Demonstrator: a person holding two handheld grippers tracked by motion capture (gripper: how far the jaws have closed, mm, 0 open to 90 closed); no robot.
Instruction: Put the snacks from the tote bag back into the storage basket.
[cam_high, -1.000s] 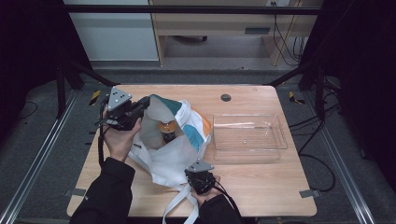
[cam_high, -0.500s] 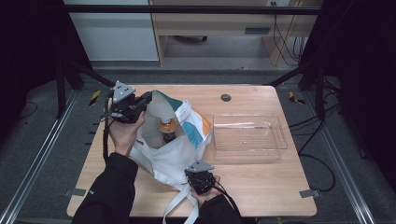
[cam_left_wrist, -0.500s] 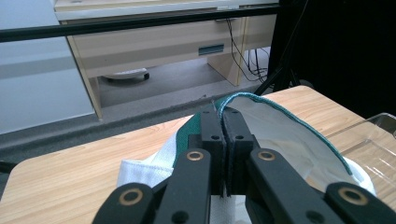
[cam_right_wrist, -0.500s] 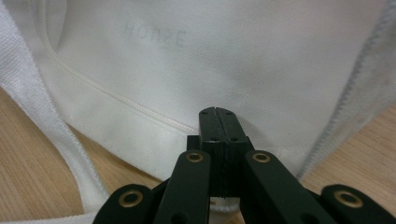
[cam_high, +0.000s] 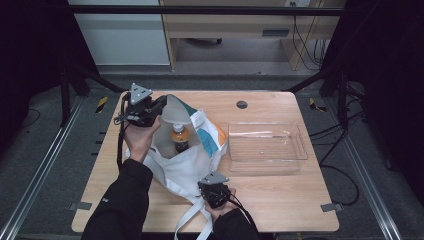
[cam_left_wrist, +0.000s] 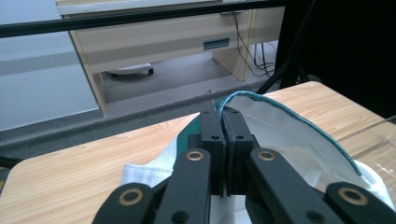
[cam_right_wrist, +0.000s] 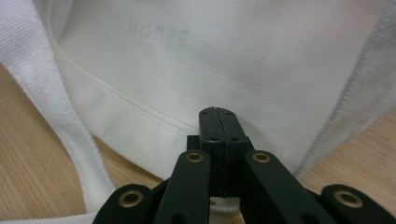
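Note:
A white tote bag (cam_high: 192, 160) with teal and orange patches lies on the wooden table (cam_high: 285, 200), its mouth held up. Inside stands a bottle (cam_high: 179, 138) with an orange cap and a dark label. My left gripper (cam_high: 160, 105) is shut on the bag's teal-edged rim (cam_left_wrist: 280, 112) at the far left and holds it raised. In the left gripper view its jaws (cam_left_wrist: 223, 122) pinch that rim. My right gripper (cam_high: 212, 184) sits at the bag's near edge, shut on the white cloth (cam_right_wrist: 210, 60). A white strap (cam_right_wrist: 60, 107) runs beside its jaws (cam_right_wrist: 218, 116).
A clear plastic tray (cam_high: 267, 150) rests on the table to the right of the bag, touching its side. A small dark round hole (cam_high: 242, 104) marks the far part of the tabletop. Beyond the table stands a wooden desk (cam_left_wrist: 187, 37) with cables.
My left gripper has moved right and slightly away with the bag's rim, which opens the mouth wider. The right gripper has stayed in place.

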